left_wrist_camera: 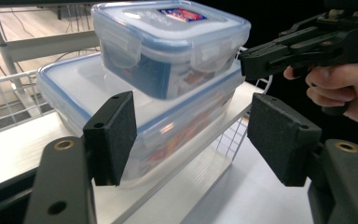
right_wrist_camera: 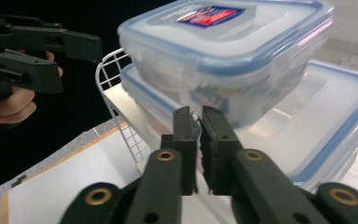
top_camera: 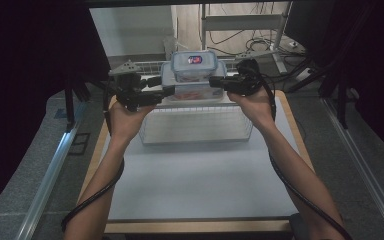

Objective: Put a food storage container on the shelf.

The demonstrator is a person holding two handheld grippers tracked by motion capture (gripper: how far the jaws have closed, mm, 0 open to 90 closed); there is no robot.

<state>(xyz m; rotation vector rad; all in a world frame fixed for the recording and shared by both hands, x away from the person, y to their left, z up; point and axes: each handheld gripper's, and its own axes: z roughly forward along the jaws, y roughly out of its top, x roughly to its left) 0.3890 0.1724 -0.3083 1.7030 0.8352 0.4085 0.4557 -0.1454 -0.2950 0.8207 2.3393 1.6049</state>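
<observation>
At the far edge of the white table (top_camera: 200,175), on the flat top of a white wire rack (top_camera: 195,127), a large clear rectangular plastic container with a blue-rimmed lid (left_wrist_camera: 135,135) carries a smaller clear square container with a blue-rimmed lid and a red-and-blue label (left_wrist_camera: 168,46) stacked on it. High view: the left gripper (top_camera: 165,91) and the right gripper (top_camera: 214,81) flank this stack from opposite sides, each close against the large container's short ends, so the container's long axis runs from one gripper to the other.

Left gripper view: the jaws stand wide apart and hold nothing; the near corner of the large container lies between and just beyond the two foam pads (left_wrist_camera: 116,135), not yet enclosed. The stack therefore lies straight ahead of this gripper, slightly toward its left jaw.

Right gripper view: the jaws are pressed together, or nearly so, with no object visibly between them; their tips sit just before the large container's (right_wrist_camera: 307,121) lid edge, under the overhang of the small container (right_wrist_camera: 228,56). Whether they touch the lid cannot be told.

Judgement: both grippers are about equally near. The left, being open, appears ready to advance and take the large container's end, while the right may steady or push the opposite end.
</observation>
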